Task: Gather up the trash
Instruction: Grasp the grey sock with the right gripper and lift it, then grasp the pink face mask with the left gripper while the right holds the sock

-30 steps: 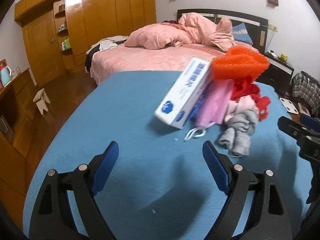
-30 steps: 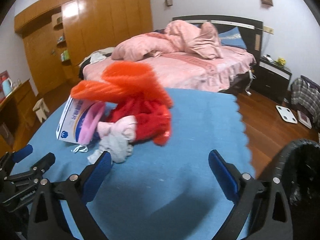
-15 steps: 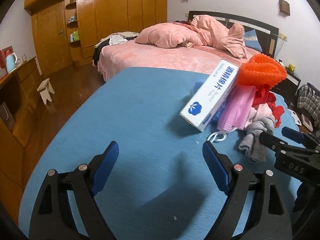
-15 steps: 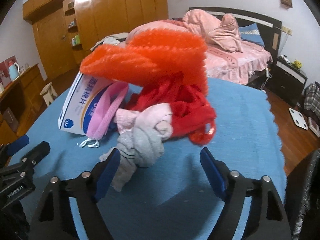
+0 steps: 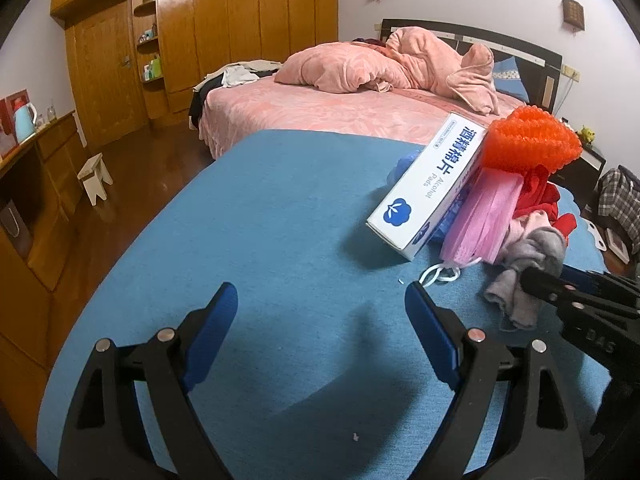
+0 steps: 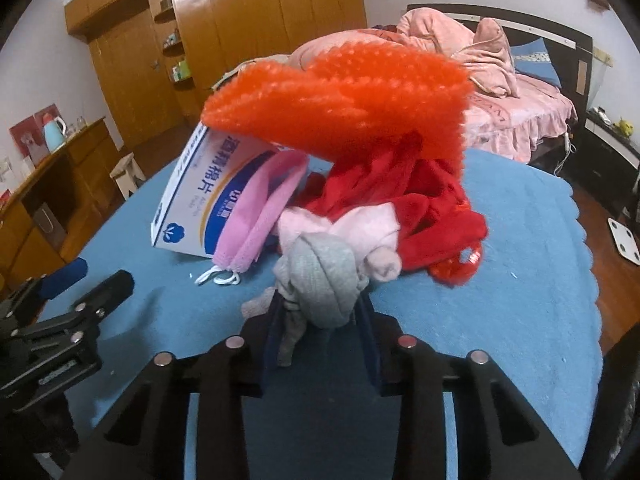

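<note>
A pile of items lies on the blue tablecloth: a white and blue alcohol-pad box, pink face masks, an orange bubble-wrap piece, red cloth, a pink sock and a grey sock. My right gripper is shut on the grey sock at the pile's near edge. My left gripper is open and empty over bare cloth, left of the pile.
A pink bed stands behind the table. Wooden wardrobes line the back wall, a sideboard with a blue kettle is at left, a small stool on the floor. The tablecloth's right edge drops to the floor.
My right gripper moved in toward the pile and shut on the grey sock. My left gripper stayed open and shifted slightly left, so the pile sits farther right in its view.
</note>
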The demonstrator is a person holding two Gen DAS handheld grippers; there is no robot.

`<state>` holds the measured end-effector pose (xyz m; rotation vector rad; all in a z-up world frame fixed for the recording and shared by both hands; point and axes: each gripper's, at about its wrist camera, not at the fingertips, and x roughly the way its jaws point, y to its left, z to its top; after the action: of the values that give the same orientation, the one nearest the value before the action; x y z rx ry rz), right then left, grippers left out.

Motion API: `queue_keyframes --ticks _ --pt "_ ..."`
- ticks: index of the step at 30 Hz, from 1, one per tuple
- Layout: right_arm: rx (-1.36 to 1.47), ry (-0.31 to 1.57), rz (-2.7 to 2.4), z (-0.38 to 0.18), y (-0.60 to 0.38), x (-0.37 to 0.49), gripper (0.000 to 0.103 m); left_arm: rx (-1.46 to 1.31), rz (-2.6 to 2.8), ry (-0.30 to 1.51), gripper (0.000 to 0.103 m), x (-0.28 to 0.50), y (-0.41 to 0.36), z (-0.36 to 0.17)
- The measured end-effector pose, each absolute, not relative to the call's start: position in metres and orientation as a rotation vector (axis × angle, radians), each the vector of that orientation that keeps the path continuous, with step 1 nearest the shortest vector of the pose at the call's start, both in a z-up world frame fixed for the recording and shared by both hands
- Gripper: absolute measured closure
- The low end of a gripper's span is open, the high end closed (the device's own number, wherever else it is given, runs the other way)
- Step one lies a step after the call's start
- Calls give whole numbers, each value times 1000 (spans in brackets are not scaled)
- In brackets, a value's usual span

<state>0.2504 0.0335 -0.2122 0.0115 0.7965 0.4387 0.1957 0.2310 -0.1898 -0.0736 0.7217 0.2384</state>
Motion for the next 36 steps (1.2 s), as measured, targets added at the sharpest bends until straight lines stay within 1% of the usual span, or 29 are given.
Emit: queue_keyframes --ticks 7,17,26,36 --pt "40 791 404 -201 1 241 68 -79 194 720 23 195 214 -189" --pt "39 807 276 -206 -49 245 68 -71 68 709 23 205 166 -186" --pt "26 803 267 -213 -61 236 68 -59 -7 754 20 194 139 -197" --pt "34 817 257 -220 -67 226 68 -38 -27 860 21 197 127 -217"
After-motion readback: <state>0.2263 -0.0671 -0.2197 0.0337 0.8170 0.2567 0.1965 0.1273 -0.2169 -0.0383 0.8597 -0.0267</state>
